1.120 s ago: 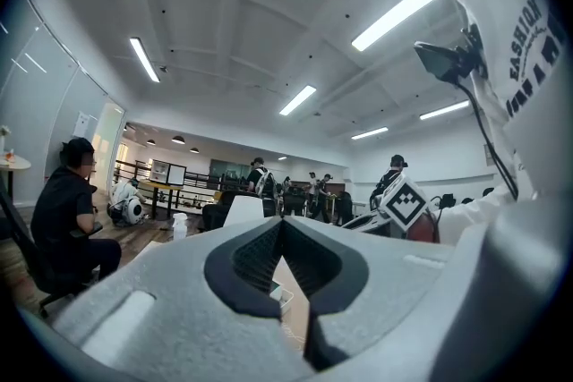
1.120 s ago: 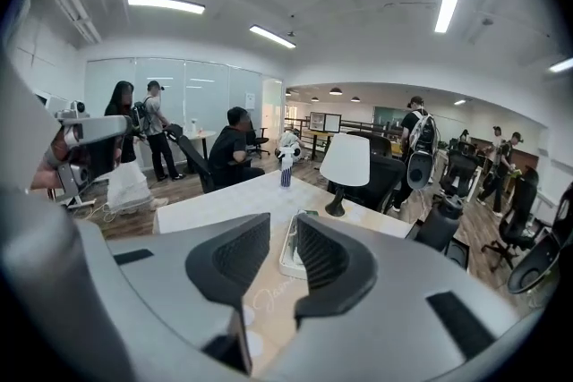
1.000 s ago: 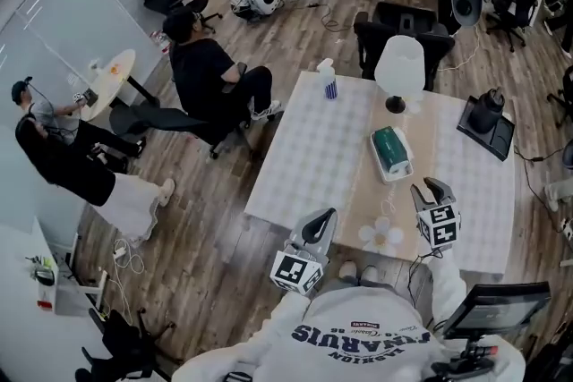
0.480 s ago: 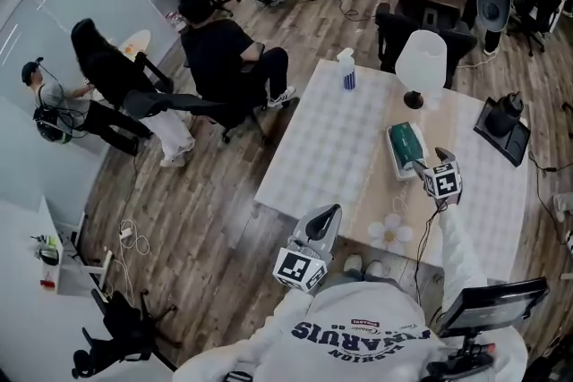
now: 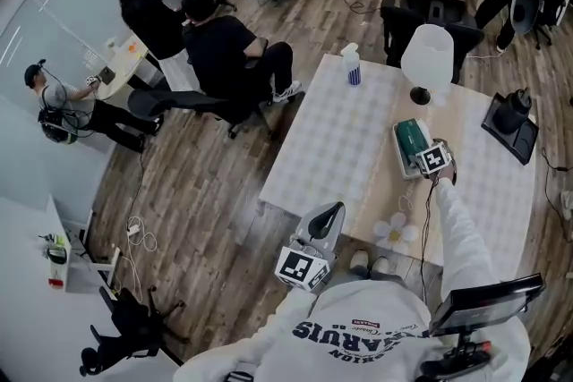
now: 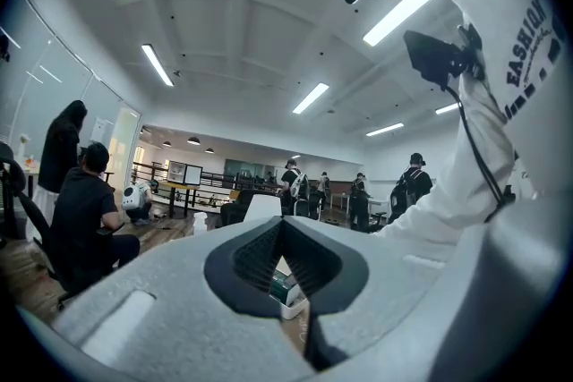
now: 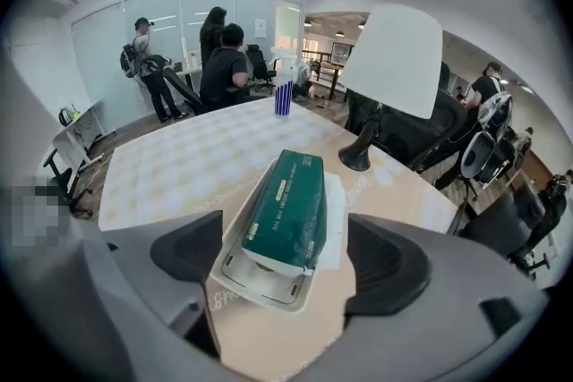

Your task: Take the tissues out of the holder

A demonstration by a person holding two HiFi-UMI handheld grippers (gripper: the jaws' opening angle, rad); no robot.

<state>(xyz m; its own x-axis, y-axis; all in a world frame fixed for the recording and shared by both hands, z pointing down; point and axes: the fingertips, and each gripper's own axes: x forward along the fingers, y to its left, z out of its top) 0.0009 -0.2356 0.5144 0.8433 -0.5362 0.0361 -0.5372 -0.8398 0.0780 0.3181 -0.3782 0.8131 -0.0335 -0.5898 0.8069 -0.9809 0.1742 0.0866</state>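
A green tissue pack (image 5: 411, 137) (image 7: 288, 208) lies in a white holder (image 5: 400, 160) (image 7: 267, 289) on the table (image 5: 340, 148). My right gripper (image 5: 428, 155) (image 7: 286, 257) hangs tilted down just over the pack's near end. Its jaws have just been opening and now stand wide. The dark pads (image 7: 190, 253) flank the holder's near end and touch nothing. My left gripper (image 5: 329, 216) (image 6: 282, 226) stays near my body off the table's front edge. It points level, shut and empty.
A white lamp (image 5: 426, 58) stands behind the holder, a spray bottle (image 5: 353, 65) at the far left corner. A black device on a dark pad (image 5: 512, 116) sits at the right. A flower-shaped mat (image 5: 394, 230) lies near the front edge. People sit left of the table.
My right gripper has moved forward and down from the table's front edge to the tissue holder, and its jaws have spread. The left gripper has kept its place.
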